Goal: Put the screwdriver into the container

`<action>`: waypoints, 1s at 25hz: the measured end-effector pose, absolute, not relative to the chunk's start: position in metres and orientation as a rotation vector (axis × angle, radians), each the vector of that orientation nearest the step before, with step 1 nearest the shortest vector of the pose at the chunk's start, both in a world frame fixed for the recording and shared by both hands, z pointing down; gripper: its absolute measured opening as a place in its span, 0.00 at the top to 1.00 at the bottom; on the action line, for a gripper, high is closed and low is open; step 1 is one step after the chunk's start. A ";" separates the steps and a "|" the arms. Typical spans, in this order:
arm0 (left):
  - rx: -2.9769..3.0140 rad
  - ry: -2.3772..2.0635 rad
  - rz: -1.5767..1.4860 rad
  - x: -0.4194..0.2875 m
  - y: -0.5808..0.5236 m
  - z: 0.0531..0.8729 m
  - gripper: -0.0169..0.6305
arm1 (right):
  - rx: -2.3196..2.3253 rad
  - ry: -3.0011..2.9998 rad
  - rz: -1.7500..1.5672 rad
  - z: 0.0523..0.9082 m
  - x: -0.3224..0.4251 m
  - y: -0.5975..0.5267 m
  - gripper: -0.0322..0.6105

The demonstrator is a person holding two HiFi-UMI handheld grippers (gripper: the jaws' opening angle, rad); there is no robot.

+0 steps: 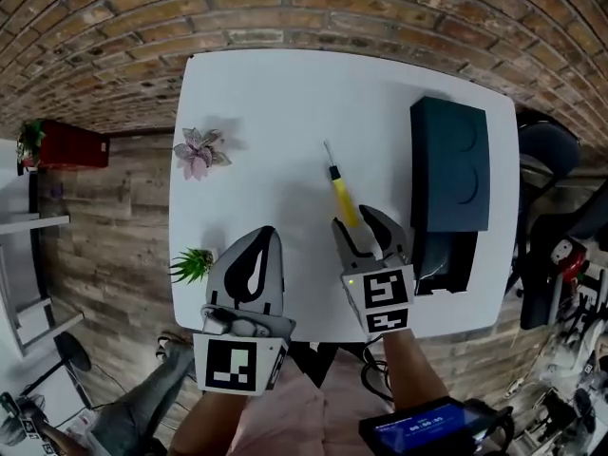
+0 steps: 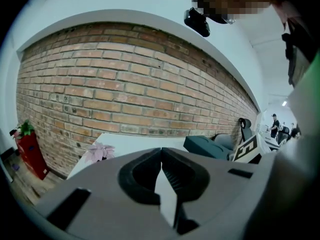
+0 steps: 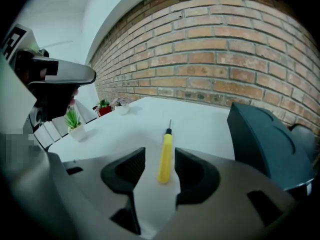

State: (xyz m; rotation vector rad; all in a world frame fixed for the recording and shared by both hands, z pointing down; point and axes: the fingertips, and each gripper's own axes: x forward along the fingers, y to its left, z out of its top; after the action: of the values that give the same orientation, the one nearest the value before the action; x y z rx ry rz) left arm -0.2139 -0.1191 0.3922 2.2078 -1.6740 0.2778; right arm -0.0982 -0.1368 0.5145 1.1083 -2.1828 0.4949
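As we look down in the head view, the screwdriver (image 1: 340,194) lies on the white table (image 1: 275,103) with its long axis running away from us and a little left, yellow handle nearest. The right gripper (image 1: 359,220) straddles the handle's near end with its jaws spread; the left gripper (image 1: 265,232) sits further left, well off the tool; the dark container (image 1: 448,160) stands just right of the right gripper, close to the table's right edge.

In the left gripper view, the jaws meet tip to tip with nothing between them; the container (image 2: 207,146) shows off to the right.

In the right gripper view, the handle (image 3: 166,149) lies lengthwise between the parted jaws, apparently touching neither; bare tabletop surrounds it, and the container (image 3: 265,139) rises close on the right; we judge a short rightward carry, clearing its wall.
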 end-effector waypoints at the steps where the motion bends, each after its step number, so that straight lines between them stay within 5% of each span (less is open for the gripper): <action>1: 2.202 -1.663 0.285 -0.213 -0.120 0.398 0.95 | 1.107 -2.174 0.503 0.520 -0.098 -0.137 0.65; 18: 2.175 -1.599 0.309 -0.208 -0.129 0.427 0.95 | 1.102 -2.113 0.551 0.549 -0.090 -0.136 0.67; 25: 2.169 -1.622 0.308 -0.216 -0.130 0.424 0.95 | 1.089 -2.112 0.525 0.549 -0.092 -0.134 0.77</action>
State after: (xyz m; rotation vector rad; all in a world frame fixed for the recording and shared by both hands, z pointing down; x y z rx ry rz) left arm -0.2160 -0.1299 0.4240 2.1688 -1.6218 0.3081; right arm -0.0917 -0.1345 0.5489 1.0891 -2.1116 0.5251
